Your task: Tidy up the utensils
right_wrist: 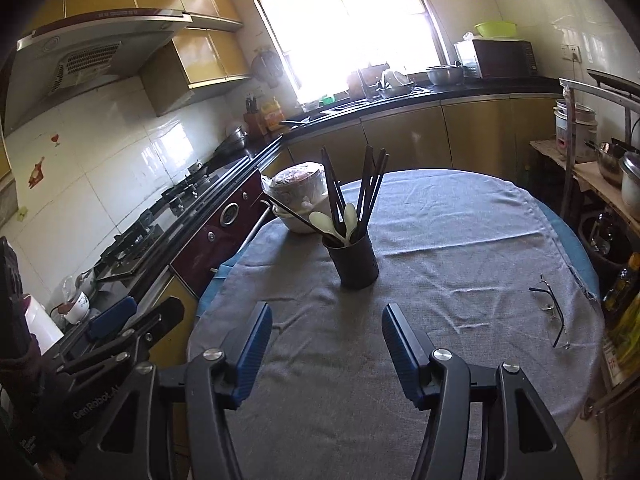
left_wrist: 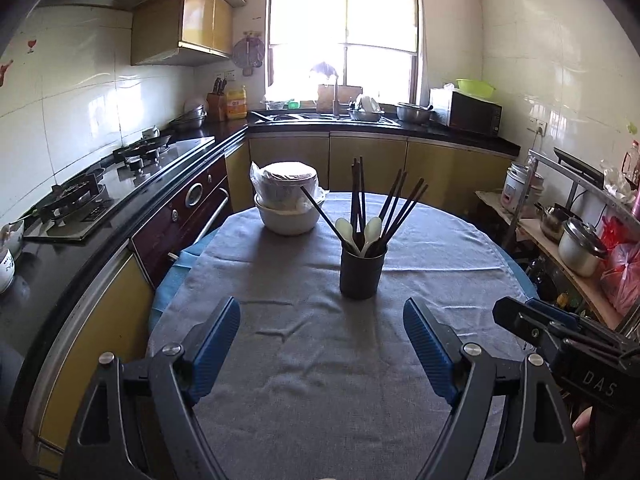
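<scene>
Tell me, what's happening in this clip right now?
A person holds two tongs over a cloth-covered table. The left tongs and right tongs are both open and empty. Chopsticks and white spoons already stand in the dark holder. Glasses lie on the cloth.

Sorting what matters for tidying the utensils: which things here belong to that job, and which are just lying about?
Part of the job:
- dark utensil holder
- chopsticks standing in it
- white spoons in it

Just lying about:
- stacked white bowls under plastic wrap
- eyeglasses on the grey tablecloth
- microwave on the counter
</scene>
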A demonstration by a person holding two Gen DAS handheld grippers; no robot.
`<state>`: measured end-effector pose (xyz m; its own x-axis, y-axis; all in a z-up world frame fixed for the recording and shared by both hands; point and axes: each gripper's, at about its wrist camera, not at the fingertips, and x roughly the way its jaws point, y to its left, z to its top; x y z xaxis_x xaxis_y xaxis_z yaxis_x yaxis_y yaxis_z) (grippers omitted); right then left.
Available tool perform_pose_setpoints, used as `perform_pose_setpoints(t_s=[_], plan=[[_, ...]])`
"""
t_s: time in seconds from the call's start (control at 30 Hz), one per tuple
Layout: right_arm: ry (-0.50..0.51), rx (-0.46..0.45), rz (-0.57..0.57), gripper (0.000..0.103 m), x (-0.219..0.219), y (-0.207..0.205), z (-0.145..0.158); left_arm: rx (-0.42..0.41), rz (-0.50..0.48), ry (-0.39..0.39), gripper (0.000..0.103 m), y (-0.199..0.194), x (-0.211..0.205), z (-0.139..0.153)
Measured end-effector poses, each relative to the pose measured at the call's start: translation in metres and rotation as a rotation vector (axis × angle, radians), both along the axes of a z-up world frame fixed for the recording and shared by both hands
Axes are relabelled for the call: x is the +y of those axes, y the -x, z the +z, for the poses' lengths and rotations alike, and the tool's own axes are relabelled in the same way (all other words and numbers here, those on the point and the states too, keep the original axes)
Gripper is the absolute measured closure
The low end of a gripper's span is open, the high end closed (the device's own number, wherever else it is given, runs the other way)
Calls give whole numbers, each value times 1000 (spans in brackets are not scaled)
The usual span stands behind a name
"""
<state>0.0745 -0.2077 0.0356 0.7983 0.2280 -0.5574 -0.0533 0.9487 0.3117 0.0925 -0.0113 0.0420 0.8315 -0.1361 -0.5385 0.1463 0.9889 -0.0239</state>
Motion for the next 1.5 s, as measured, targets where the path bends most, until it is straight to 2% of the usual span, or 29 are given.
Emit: perform_pose_setpoints(t_s=[0.47, 1.5], plan=[[28, -6, 4, 42, 3, -3, 4, 34, 18, -1, 19, -5, 5, -2], [56, 20, 1, 42, 4, -15, -7, 23, 76, -30, 19, -15, 10, -13]])
